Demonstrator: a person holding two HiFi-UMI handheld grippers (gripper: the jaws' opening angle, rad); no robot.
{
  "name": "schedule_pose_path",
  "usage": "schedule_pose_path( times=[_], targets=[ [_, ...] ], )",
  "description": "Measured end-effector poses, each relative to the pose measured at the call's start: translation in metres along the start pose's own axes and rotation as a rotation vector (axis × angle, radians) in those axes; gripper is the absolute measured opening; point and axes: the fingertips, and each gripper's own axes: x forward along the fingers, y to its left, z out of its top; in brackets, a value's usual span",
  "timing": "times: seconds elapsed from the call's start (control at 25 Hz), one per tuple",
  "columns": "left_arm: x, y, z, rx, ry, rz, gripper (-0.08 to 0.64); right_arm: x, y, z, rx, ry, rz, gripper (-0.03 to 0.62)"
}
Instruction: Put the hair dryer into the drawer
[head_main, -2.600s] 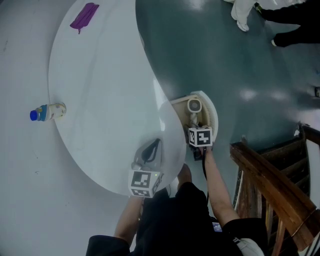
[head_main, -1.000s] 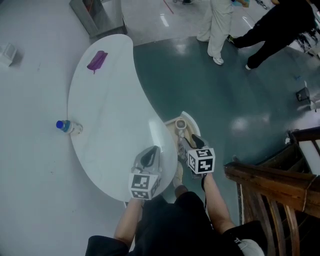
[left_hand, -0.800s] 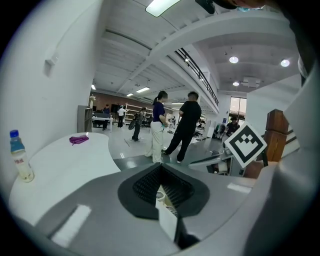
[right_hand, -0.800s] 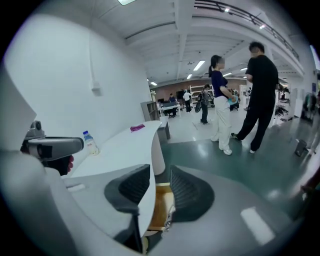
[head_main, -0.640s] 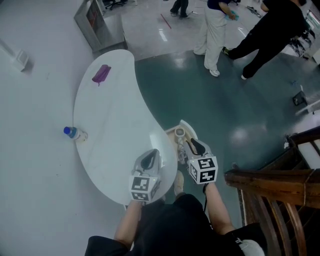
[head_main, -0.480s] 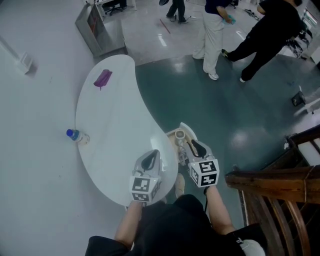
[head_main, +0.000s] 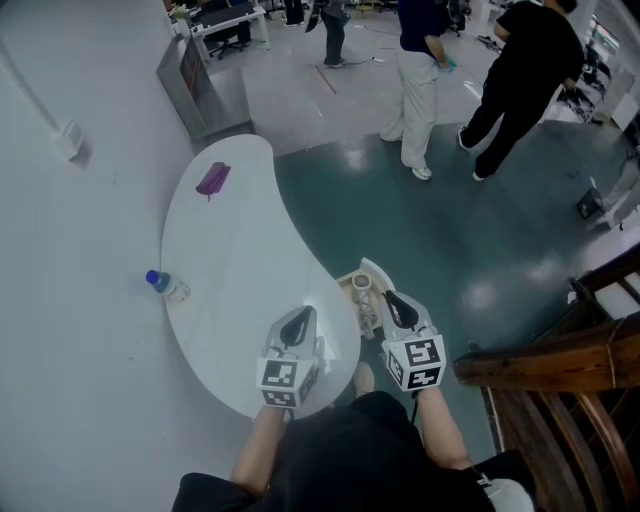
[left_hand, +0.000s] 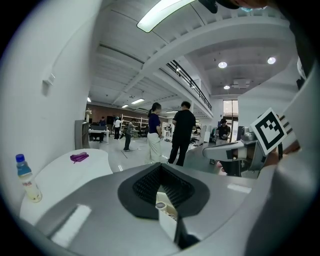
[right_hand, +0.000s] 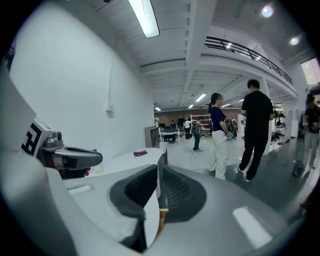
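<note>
The white hair dryer (head_main: 362, 287) lies in the open drawer (head_main: 374, 270) at the right edge of the white curved table (head_main: 230, 260). My right gripper (head_main: 390, 296) hovers over the drawer's near end. Its jaws are closing, the tips almost together with nothing between them, as the right gripper view (right_hand: 159, 167) also shows. My left gripper (head_main: 303, 312) hangs over the table's near end, left of the drawer, shut and empty. In the left gripper view (left_hand: 161, 166) the dryer's nozzle (left_hand: 160, 205) shows through the hollow behind the tips.
A small bottle (head_main: 166, 287) stands at the table's left edge and a purple item (head_main: 213, 180) lies at its far end. A wooden railing (head_main: 545, 365) runs at the right. Two people (head_main: 420, 90) stand on the floor beyond, near a grey cabinet (head_main: 200, 80).
Both grippers have risen, the right one up and out of the drawer with its jaws drawing together. The hair dryer stays in the drawer. The view has pulled back.
</note>
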Motion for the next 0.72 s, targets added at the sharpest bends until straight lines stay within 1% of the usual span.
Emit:
schedule_pose_path(
  times=[0.24, 0.56, 0.72],
  targets=[
    [-0.018, 0.001, 0.009, 0.020, -0.033, -0.011, 0.006, -0.019, 0.014, 0.008, -0.008, -0.038, -0.018, 0.018],
    [-0.040, 0.003, 0.012, 0.034, -0.067, -0.025, 0.006, -0.037, 0.037, 0.007, -0.014, -0.071, -0.046, 0.014],
    [-0.051, 0.007, 0.007, 0.037, -0.065, -0.030, 0.006, -0.041, 0.049, 0.002, -0.025, -0.081, -0.060, 0.014]
  ],
)
